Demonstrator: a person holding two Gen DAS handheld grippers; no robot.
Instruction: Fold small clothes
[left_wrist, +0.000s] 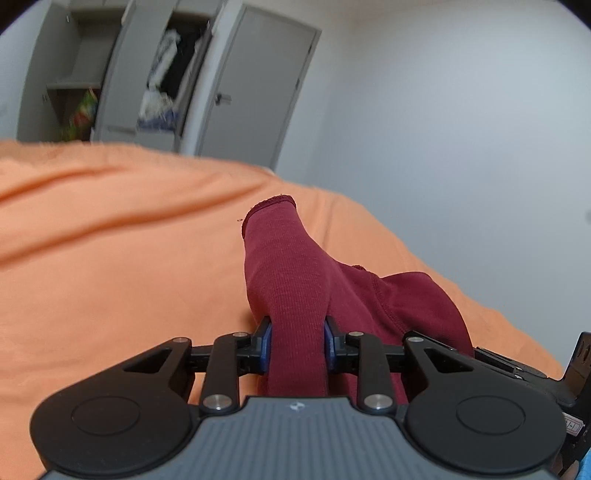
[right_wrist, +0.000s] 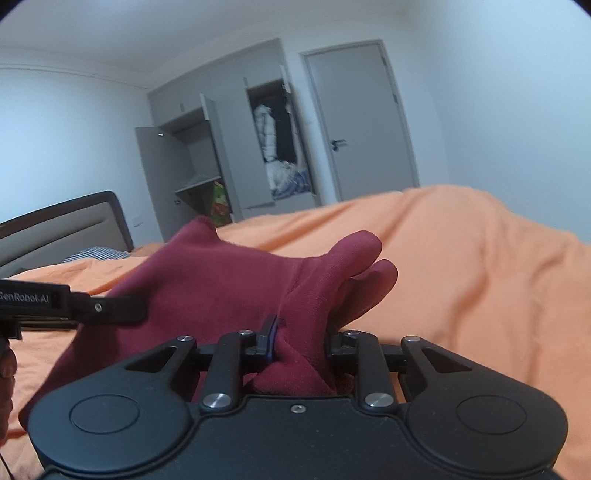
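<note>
Maroon garment hangs above the orange bed, stretched between both tongs, the left tongs and right tongs each pinching a bunched end, its long axis running between them.

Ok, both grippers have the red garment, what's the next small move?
Probably draw the two apart to spread it flat. The left gripper and right gripper each pinch bunched folds of the garment, which hangs crumpled above the orange blanket.

Open blanket is seen left of the garment; rightward, passage is apparently blocked by the right gripper.
</note>
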